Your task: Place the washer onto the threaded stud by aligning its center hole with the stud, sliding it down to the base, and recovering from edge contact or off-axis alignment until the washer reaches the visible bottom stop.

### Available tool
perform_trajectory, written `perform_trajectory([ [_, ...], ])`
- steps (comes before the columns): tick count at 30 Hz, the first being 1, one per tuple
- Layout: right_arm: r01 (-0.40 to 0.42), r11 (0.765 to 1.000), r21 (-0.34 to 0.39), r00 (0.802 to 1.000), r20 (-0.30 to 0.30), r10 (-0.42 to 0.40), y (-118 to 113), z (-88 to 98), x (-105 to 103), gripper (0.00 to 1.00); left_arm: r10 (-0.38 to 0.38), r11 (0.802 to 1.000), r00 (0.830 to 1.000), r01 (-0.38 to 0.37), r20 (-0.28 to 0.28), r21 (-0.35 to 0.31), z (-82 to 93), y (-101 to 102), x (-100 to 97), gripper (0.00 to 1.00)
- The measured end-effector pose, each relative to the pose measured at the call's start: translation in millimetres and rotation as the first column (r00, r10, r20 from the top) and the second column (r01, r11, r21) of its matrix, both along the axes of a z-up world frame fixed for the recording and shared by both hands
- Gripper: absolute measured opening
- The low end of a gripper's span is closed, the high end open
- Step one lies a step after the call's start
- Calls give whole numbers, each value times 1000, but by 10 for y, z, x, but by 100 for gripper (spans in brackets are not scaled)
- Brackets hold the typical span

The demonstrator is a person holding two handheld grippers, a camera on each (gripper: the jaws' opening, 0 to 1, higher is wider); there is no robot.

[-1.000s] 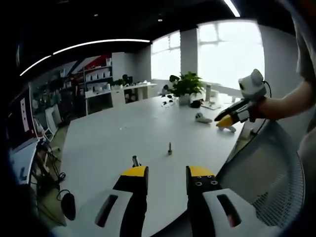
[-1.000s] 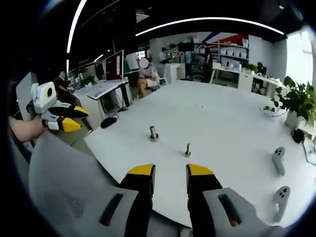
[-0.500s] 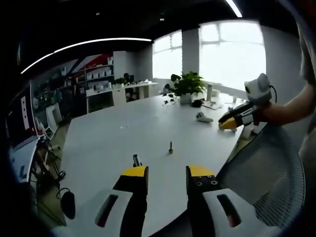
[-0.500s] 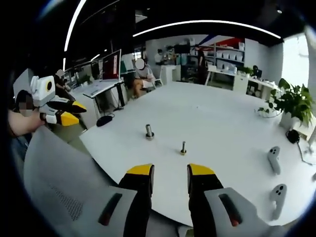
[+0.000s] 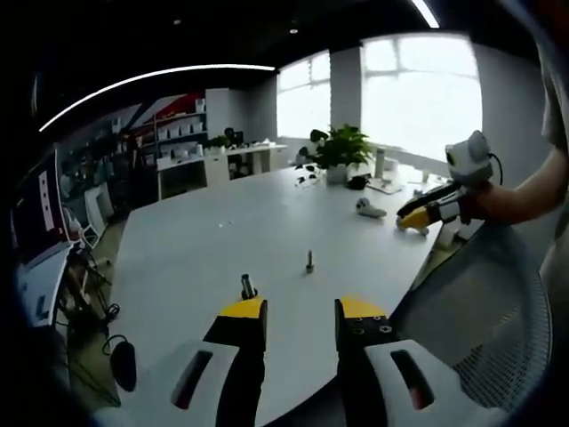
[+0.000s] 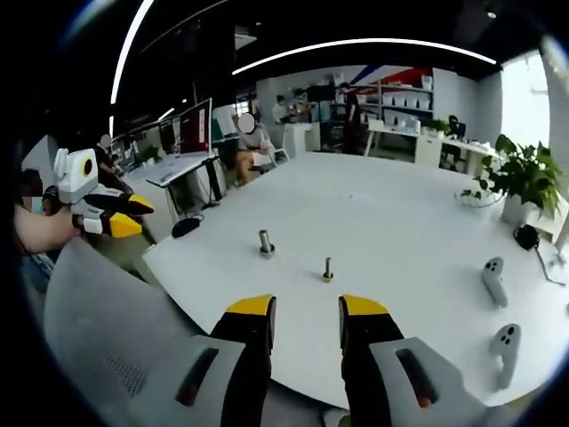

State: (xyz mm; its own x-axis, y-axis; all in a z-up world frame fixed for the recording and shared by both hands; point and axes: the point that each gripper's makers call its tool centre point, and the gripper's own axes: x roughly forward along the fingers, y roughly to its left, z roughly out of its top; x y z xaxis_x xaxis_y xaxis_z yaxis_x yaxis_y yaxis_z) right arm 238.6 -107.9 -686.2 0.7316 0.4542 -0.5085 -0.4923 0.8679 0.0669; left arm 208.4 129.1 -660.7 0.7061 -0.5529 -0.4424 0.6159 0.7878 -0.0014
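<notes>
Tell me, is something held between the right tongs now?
No, in the right gripper view the right tongs stand apart with only the bare white table showing between them.

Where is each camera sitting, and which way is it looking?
Left gripper view: rides the left gripper, looking across the white table toward the windows; the right gripper and the person's forearm show at right.
Right gripper view: rides the right gripper, looking across the table toward shelves; the left gripper shows at left.
Shared: the two studs and a grey mesh chair back.
</notes>
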Motion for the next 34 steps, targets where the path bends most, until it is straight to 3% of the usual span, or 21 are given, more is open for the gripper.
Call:
perform_trajectory([
  [34,-49,999,9,998,-27,49,90,-63,-65,29,53,998,999,-52,-6,31,-44,88,36,29],
])
